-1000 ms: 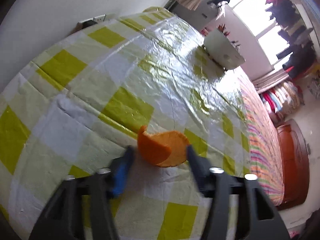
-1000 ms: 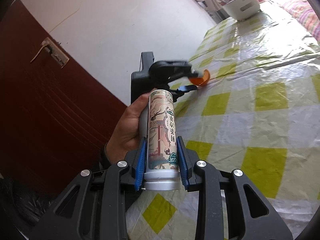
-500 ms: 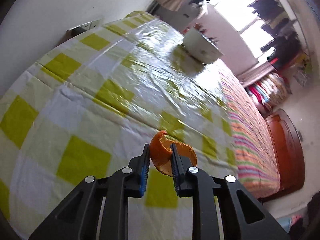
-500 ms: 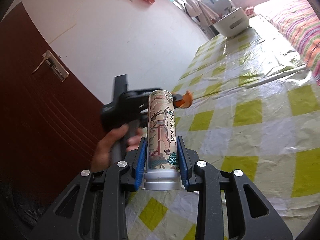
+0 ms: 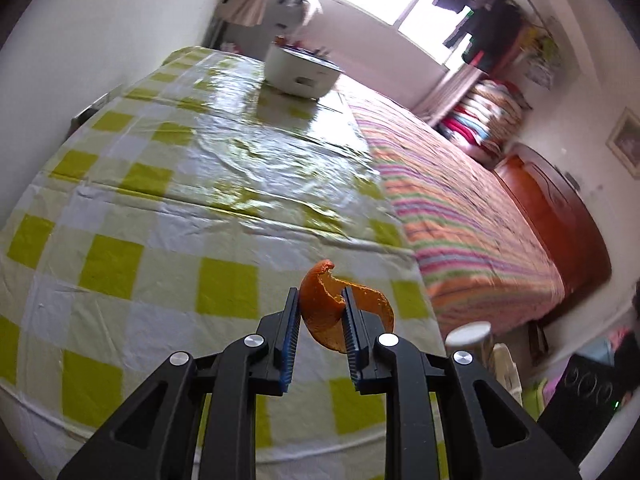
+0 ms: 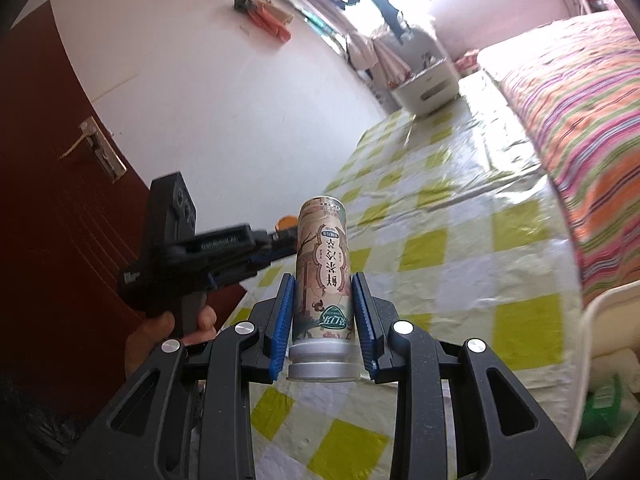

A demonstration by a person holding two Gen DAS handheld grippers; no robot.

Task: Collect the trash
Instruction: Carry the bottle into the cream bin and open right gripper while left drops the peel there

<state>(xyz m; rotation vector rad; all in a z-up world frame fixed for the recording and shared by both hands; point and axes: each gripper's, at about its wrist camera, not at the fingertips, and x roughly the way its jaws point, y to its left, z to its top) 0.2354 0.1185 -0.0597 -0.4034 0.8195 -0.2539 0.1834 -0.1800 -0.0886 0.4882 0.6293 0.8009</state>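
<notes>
While both grippers already carry their trash, the coming move turns on where a bin lies from them, and no bin can be made out for certain in either view. In the left wrist view, low at centre, the left gripper [image 5: 322,320] has its jaws drawn nearly together on a curl of orange peel [image 5: 326,312], which stands up above the tips, clear of the checked tablecloth [image 5: 120,200]. In the right wrist view the right gripper [image 6: 323,312] is clamped on a drink can [image 6: 322,276], whose long axis runs up the frame, along the fingers, silver end nearest the camera. At left of that frame a hand [image 6: 160,336] holds the left gripper, level with the can's far end. At the lower right edge, off the table, something green [image 6: 604,404] shows; I cannot tell what it is. Farthest, upper right, a white container [image 6: 426,92] sits at the table's far end.
</notes>
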